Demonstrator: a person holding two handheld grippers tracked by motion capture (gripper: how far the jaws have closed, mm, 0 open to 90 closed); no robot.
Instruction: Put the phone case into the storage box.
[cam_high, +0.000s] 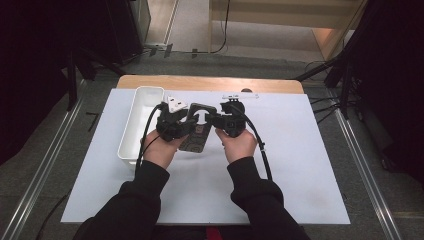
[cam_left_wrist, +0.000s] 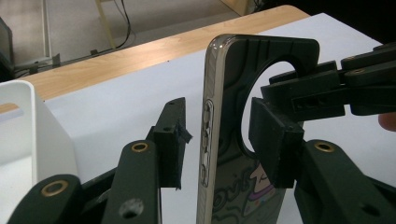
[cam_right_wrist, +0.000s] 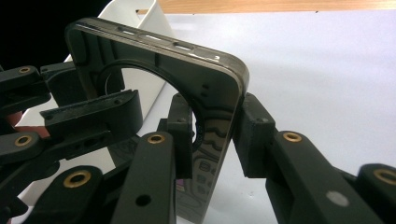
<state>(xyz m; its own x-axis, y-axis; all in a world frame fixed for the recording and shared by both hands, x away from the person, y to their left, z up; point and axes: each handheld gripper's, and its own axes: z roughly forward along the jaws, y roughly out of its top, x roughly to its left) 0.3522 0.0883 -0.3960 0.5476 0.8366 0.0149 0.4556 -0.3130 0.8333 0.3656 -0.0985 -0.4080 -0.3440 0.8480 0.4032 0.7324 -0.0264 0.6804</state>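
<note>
You hold a phone case (cam_high: 196, 131) up off the worktop (cam_high: 300, 150), between your two claws. Your right claw (cam_right_wrist: 212, 126) is clenched on one edge of the case, with a pad on each side. Your left claw (cam_left_wrist: 217, 140) sits around the other side. One pad (cam_left_wrist: 273, 140) touches the back of the case by the big round hole. The other pad (cam_left_wrist: 170, 140) stands a little off the edge, so this claw does not squeeze the case yet. Farther left, a white bin (cam_high: 140, 120) sits on the worktop.
</note>
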